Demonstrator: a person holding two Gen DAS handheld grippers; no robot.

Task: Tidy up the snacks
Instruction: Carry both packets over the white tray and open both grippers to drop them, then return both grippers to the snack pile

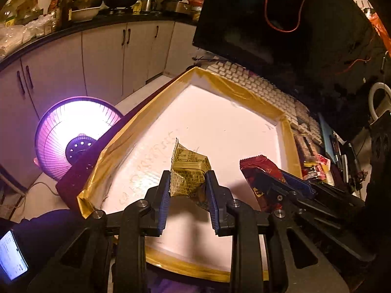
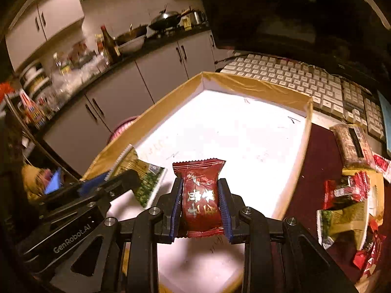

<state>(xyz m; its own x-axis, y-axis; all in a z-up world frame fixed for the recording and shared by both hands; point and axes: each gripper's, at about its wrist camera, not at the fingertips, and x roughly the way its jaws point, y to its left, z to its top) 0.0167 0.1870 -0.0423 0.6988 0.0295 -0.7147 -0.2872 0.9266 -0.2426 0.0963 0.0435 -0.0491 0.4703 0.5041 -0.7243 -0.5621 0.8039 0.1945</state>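
A shallow white box with yellow-taped rim (image 1: 144, 122) (image 2: 256, 85) lies on the desk; its floor holds no snacks. My left gripper (image 1: 188, 183) is shut on a green-yellow snack packet (image 1: 189, 171) and holds it above the near part of the box. It also shows in the right wrist view (image 2: 144, 178). My right gripper (image 2: 200, 197) is shut on a red snack packet (image 2: 199, 195) above the near part of the box, right of the left gripper. The red packet (image 1: 259, 171) also shows in the left wrist view.
A pile of loose snack packets (image 2: 349, 195) lies on the dark red mat right of the box. A white keyboard (image 2: 305, 80) and dark monitor (image 1: 281, 19) stand behind the box. A glowing heater (image 1: 73, 131) stands on the floor to the left. Kitchen cabinets (image 1: 102, 56) are behind.
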